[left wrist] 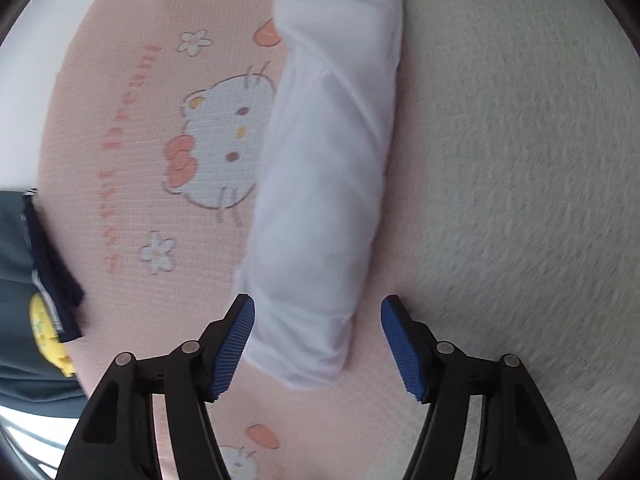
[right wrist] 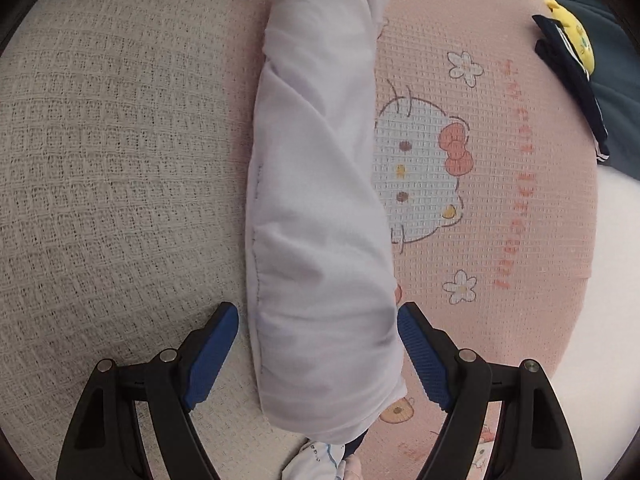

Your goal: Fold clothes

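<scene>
Garment: white cloth roll [left wrist: 320,184] [right wrist: 320,216], folded lengthwise into a long, narrow, puffy bundle; it lies along the seam where the pink cartoon-cat blanket [left wrist: 140,160] [right wrist: 500,160] meets the cream waffle-weave blanket [left wrist: 520,160] [right wrist: 100,160].
Look: soft, thin white fabric, slightly see-through where layers overlap; a diagonal fold line crosses the middle, and a stitched hem runs down one long edge in the right wrist view.
Left tool [left wrist: 318,338]: jaws apart, one blue pad on each side of the near end of the roll, not pressing it as far as I can tell.
Right tool [right wrist: 318,350]: jaws wide apart, straddling the opposite end of the roll; pads clear of the cloth.
Far ends: each view shows the other tool's blue tips at the top edge, beside the far end of the roll.
Step in hand: likely gripping both ends to fold the roll in half.
How to do it well: lower each tool so the pads catch all layers, not just the top one; close squarely across the width; lift both ends evenly so the bundle does not unroll or sag apart.
Risk: thin fabric may slip, or a pad may snag the blanket beneath.
Nearby: dark clothing with a yellow patch [left wrist: 44,320] [right wrist: 576,36] at the pink blanket's edge, well apart.
</scene>
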`<act>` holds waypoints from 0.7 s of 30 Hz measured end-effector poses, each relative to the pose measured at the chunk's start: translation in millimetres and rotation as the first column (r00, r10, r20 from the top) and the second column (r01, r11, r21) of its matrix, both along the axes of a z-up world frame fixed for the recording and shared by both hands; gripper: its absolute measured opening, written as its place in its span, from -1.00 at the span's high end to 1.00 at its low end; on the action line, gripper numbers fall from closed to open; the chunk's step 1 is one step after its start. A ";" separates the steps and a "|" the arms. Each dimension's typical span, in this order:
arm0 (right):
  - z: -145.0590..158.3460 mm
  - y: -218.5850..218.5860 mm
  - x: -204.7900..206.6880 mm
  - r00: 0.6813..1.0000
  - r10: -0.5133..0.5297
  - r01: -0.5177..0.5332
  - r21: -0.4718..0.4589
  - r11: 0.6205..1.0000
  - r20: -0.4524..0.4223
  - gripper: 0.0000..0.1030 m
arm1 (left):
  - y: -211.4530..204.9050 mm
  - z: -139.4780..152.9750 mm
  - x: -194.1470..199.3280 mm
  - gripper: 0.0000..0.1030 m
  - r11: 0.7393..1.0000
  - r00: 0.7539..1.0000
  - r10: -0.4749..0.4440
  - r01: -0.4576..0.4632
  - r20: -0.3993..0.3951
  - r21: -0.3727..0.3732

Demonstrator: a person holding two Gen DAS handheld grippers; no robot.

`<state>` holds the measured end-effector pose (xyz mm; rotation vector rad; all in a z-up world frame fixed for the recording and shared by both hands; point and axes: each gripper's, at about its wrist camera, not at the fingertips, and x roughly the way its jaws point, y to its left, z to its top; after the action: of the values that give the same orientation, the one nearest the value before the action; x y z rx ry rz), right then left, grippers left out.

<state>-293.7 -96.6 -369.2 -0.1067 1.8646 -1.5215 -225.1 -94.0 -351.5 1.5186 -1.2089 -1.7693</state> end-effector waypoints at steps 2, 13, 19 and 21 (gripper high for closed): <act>-0.8 -2.7 -3.2 1.000 -0.011 0.011 0.007 1.000 0.006 -0.58 | 4.7 -0.4 -5.3 -0.24 1.000 1.000 -0.019 0.019 0.002 -0.019; -7.7 -19.4 -12.1 0.999 0.031 -0.027 0.092 0.995 -0.034 -0.79 | -27.3 -17.2 -23.1 -0.26 0.979 0.985 -0.077 0.105 0.154 -0.177; -9.2 -24.2 -15.9 1.000 0.005 -0.009 0.101 0.995 0.031 -0.36 | -48.3 -21.3 -14.7 -0.19 0.977 0.985 -0.077 0.105 0.152 -0.183; -12.4 -21.3 -13.2 0.999 0.002 -0.006 0.099 0.995 0.044 -0.17 | -46.9 -20.6 -8.8 -0.06 0.986 0.993 -0.064 0.078 0.104 -0.145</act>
<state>-307.0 -117.9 -381.6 -0.0308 1.9006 -1.4145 -233.9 -140.9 -372.1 1.5075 -1.4274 -1.6241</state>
